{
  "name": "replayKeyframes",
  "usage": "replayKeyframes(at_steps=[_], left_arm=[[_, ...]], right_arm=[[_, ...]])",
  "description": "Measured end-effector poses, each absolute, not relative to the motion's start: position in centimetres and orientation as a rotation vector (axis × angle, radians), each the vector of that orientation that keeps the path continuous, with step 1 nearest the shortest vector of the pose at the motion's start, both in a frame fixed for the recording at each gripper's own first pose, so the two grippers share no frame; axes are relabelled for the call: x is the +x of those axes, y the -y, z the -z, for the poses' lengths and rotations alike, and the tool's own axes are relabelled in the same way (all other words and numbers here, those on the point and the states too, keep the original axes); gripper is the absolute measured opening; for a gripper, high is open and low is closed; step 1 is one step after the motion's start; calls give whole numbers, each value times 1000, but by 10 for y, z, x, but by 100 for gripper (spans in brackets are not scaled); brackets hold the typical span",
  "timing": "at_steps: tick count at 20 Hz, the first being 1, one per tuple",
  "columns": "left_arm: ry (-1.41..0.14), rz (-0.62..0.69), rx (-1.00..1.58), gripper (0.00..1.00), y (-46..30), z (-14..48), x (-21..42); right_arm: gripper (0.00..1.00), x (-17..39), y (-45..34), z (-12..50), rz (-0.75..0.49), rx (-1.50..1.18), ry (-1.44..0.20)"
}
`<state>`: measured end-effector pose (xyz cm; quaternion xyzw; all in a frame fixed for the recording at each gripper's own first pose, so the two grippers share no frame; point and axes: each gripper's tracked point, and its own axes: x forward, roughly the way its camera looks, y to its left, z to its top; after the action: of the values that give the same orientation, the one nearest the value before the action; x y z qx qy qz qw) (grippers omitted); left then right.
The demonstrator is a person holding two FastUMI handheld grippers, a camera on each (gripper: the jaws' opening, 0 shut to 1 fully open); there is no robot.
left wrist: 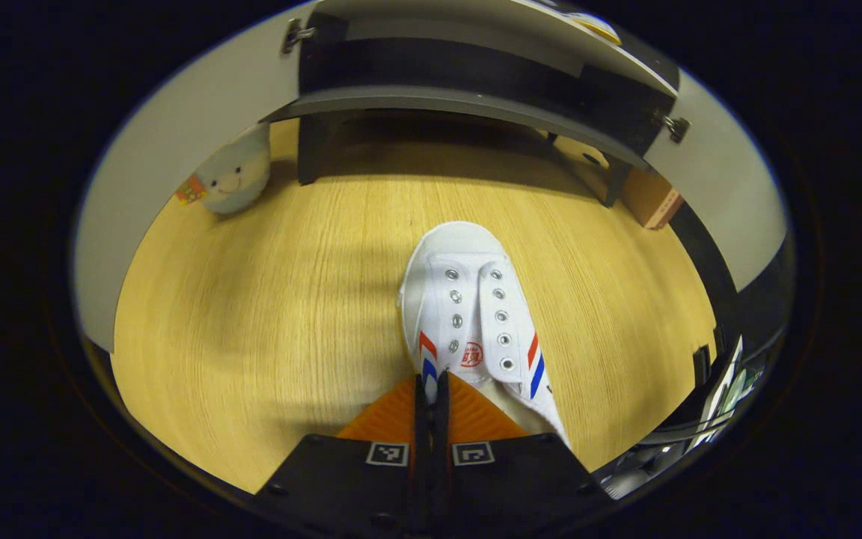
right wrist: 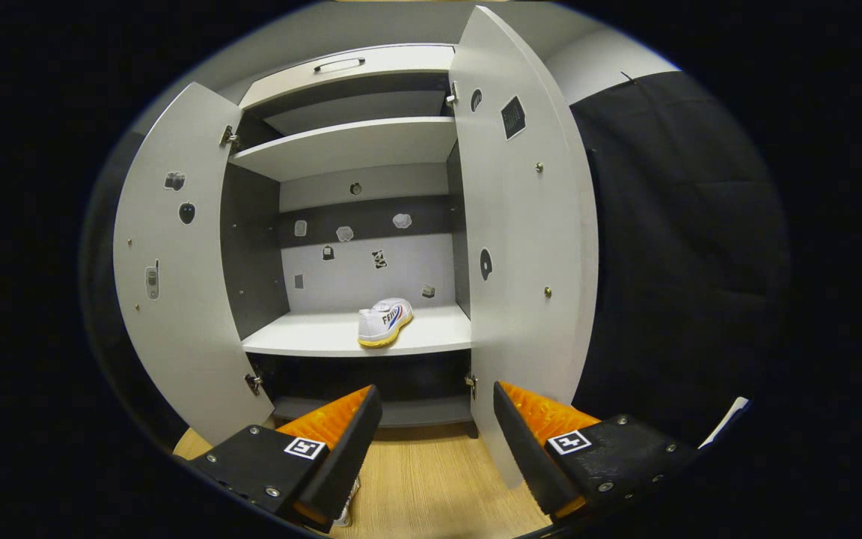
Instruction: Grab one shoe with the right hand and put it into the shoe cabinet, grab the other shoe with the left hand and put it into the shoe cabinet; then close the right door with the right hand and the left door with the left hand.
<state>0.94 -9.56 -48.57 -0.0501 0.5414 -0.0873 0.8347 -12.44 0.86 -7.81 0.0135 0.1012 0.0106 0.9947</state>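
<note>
Left gripper (left wrist: pixel 431 389) pinched nearly shut on the heel edge of the white shoe (left wrist: pixel 468 314), toe pointing away over the wooden floor (left wrist: pixel 251 314) toward the shoe cabinet (left wrist: pixel 468 97). Beyond, plush toy (left wrist: pixel 233 176) by the left door. Right gripper (right wrist: pixel 437 419) spread wide, holding nothing, well short of the cabinet; farther in, second shoe (right wrist: pixel 384 322) resting on the middle shelf (right wrist: pixel 311 340) between both open doors.

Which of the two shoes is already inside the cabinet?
The white sneaker with the yellow sole sits on the grey cabinet's shelf. The other white lace-up sneaker lies on the wooden floor.
</note>
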Motion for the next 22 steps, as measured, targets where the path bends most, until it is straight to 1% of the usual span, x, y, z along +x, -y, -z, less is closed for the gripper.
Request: replayKeyframes(at_steps=[2,7,12,16,22], left_arm=[[-1151,172,-102,7,94,481,8],[-1139,219,-111,7,91,470,19],[-1087,243,-128,7,75,427,31],[-1047,214,-167,7,39,345,56],[-967,212,-188,7,-4,225,107]], right_arm=[[92,-122,-10,75,-29,27,-200],[92,-115,-14,69,-56,34,-181],[92,-107,-23,68,-119,32,-178],[93,-103,-32,70,-186,21,-181],[93,-98,-41,74,-247,37,-189]])
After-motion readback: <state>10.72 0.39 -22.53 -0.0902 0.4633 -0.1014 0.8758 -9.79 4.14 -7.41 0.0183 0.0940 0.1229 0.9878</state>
